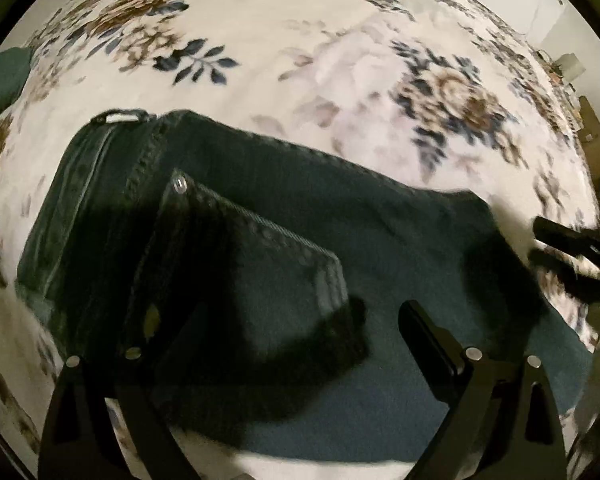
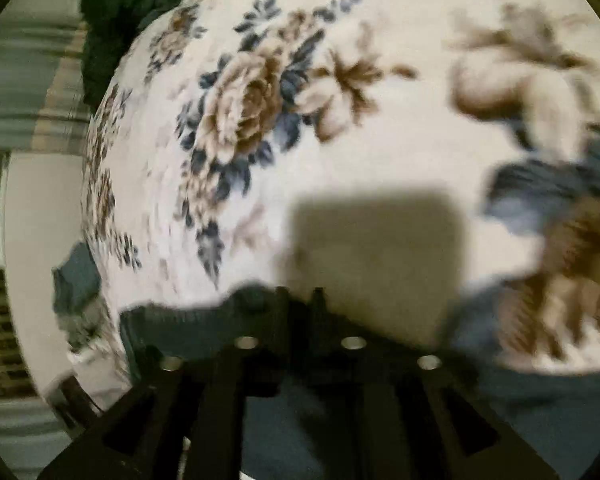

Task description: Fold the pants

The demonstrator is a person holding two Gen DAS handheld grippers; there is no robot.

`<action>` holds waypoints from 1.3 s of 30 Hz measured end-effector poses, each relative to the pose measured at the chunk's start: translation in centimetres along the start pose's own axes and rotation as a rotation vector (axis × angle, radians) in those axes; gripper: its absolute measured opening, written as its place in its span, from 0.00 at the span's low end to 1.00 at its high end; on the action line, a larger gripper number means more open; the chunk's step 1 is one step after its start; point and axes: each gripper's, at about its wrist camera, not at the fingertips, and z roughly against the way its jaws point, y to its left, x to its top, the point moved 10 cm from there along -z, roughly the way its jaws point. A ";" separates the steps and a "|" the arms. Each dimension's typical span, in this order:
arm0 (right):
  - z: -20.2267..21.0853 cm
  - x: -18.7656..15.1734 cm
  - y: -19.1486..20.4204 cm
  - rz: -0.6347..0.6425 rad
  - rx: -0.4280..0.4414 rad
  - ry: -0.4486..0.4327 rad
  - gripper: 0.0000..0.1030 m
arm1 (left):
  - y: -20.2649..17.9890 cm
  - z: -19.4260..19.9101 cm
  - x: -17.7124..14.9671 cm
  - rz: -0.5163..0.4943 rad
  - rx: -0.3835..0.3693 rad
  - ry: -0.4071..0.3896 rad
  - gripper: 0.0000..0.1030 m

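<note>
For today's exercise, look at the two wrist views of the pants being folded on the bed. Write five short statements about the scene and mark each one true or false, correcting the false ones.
1. The dark jeans lie on a floral blanket. True.
2. The left gripper is clamped shut on the waistband. False: its fingers are spread wide above the jeans, gripping nothing.
3. The right gripper has its fingers close together at an edge of the dark fabric. True.
4. The blanket is plain white. False: it is printed with brown and blue flowers.
5. A metal rivet shows at a corner of the back pocket. True.
</note>
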 end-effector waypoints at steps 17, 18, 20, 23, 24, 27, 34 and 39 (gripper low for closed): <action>23.5 -20.4 -34.5 -0.754 -0.082 -0.380 0.70 | -18.2 -2.4 -5.1 -0.204 -0.053 0.082 0.94; 24.3 -20.4 -35.5 -0.760 -0.087 -0.397 0.70 | -19.3 -2.9 -4.9 -0.208 -0.057 0.086 0.94; 25.9 -20.7 -38.7 -0.801 -0.119 -0.437 0.70 | -21.7 -4.0 -4.5 -0.230 -0.056 0.089 0.94; 27.0 -21.8 -42.8 -0.911 -0.086 -0.474 0.70 | -23.5 -6.5 -3.8 -0.269 0.007 0.091 0.94; 27.1 -22.2 -44.1 -0.946 -0.059 -0.484 0.70 | -23.7 -7.2 -3.6 -0.280 0.031 0.091 0.96; 27.2 -22.2 -46.8 -1.007 0.042 -0.549 0.70 | -24.0 -8.6 -2.5 -0.271 0.053 0.076 1.00; 27.9 -19.3 -50.0 -1.035 0.244 -0.772 0.61 | -24.1 -8.2 -1.7 -0.273 0.069 0.070 1.00; 29.7 -17.6 -49.1 -0.957 0.145 -0.776 0.09 | -23.4 -5.3 -2.7 -0.230 0.033 0.064 1.00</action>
